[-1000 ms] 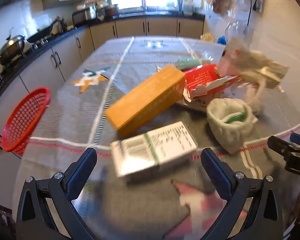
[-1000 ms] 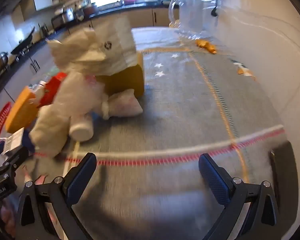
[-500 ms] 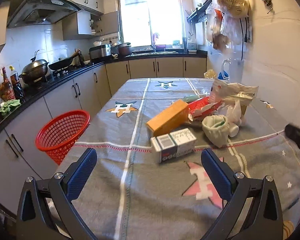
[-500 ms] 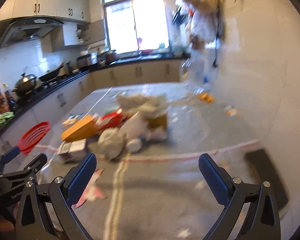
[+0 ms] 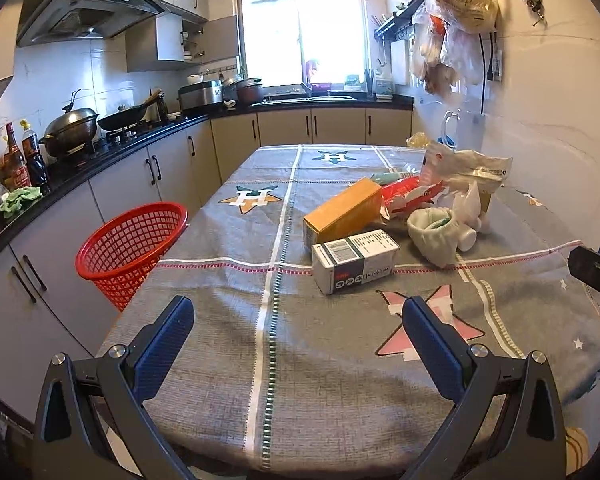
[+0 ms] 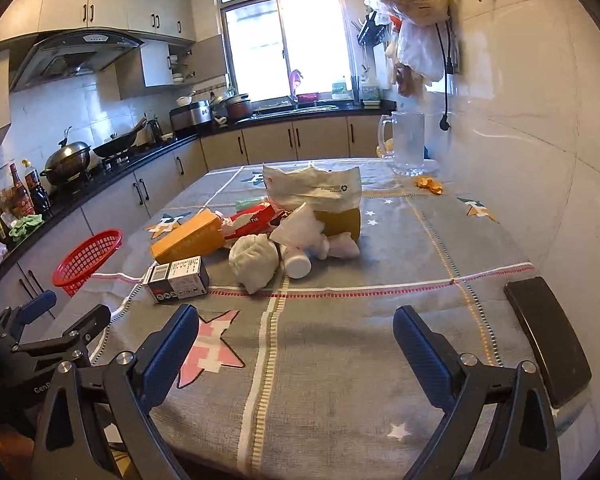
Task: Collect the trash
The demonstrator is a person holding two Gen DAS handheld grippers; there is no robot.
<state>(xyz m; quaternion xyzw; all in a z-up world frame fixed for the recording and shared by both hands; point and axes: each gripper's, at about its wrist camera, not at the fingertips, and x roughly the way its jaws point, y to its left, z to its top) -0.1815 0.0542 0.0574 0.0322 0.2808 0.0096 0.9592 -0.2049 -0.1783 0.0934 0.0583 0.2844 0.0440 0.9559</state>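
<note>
We see the left gripper (image 5: 298,334) with its blue-padded fingers (image 5: 162,344) spread wide, holding nothing and touching nothing, above the near end of the bench (image 5: 228,392). The right gripper (image 6: 296,344) is likewise spread wide and empty, its fingers (image 6: 422,354) clear of the grey star-patterned cloth.

The trash sits in one heap near the middle of the bench, toward 1 o'clock in the left wrist view and 12 o'clock in the right. Nearest is a white carton with a barcode (image 5: 355,255), lying on its side. Just behind it lies an orange box (image 5: 342,210), with a torn red wrapper (image 5: 410,196) against its far end. At 3 o'clock from the carton we find a crumpled white cup-shaped wad (image 5: 434,232) with something green inside, touching a small white bottle (image 5: 466,238). A creased white paper bag (image 5: 468,170) rises at the back of the heap.

The red mesh basket (image 5: 134,242) stands off the bench's left edge at 10 o'clock. The left view shows its whole rim and wall; the right view shows only part of it. The right view alone shows a glass mug (image 6: 408,142) at the far end of the bench, orange scraps (image 6: 430,185) near it, and a dark flat slab (image 6: 548,336) at 3 o'clock by the wall.
</note>
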